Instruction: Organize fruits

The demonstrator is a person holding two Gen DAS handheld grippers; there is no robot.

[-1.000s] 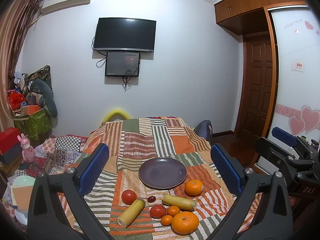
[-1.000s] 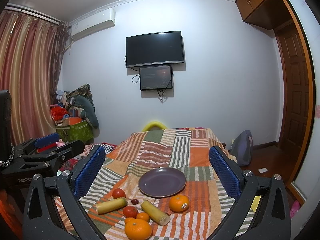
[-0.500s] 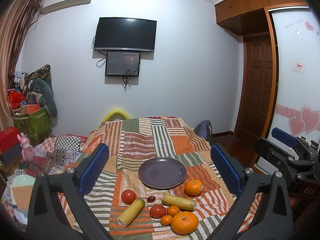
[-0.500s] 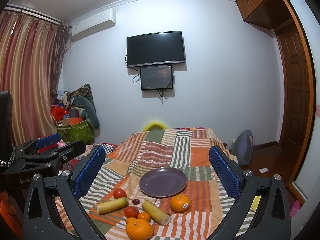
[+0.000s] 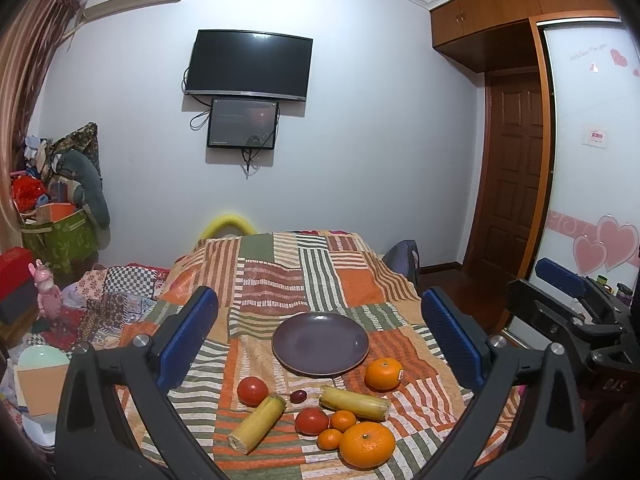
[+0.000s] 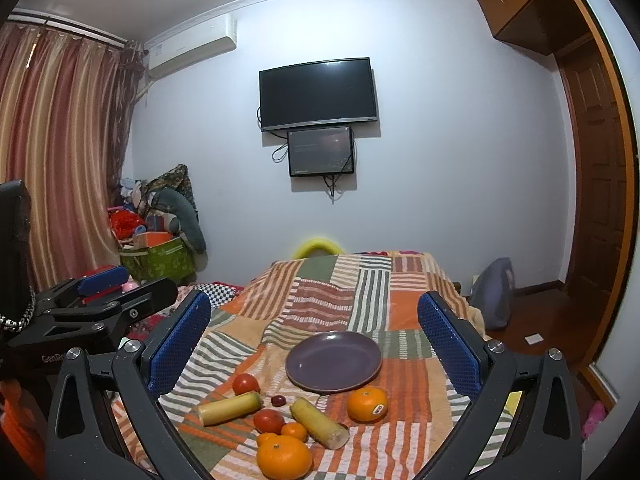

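Fruit is scattered on a striped patchwork cloth (image 5: pixel 280 280), all of it just in front of an empty purple plate (image 5: pixel 320 345), which serves as the landmark. Nearest the plate's front right rim sits an orange with a sticker (image 6: pixel 367 399). A large orange (image 5: pixel 367 445) lies farthest in front of the plate, with two small tangerines (image 5: pixel 343 420) touching or nearly touching it. One tomato (image 5: pixel 253 391) lies in front of the plate to the left, a second tomato (image 5: pixel 312 421) beside the tangerines, and a small dark fruit (image 5: pixel 298 396) between them. Two yellow-green stalk pieces (image 5: pixel 257 423), possibly sugarcane, lie at angles on either side.

The oranges are judged firm and round, likely to roll, and best gripped across the widest middle. The tomatoes are judged soft-skinned and in need of a gentle squeeze. The stalks seem stiff and are best taken across the middle of their length.

The left gripper (image 5: pixel 320 332) is held wide apart and empty, above and in front of the plate; the right gripper (image 6: pixel 316 336) is likewise spread wide and empty.

Compared with a second ago, almost nothing is changed: no fruit has been moved, and only a very slight drift of both views is noticed.
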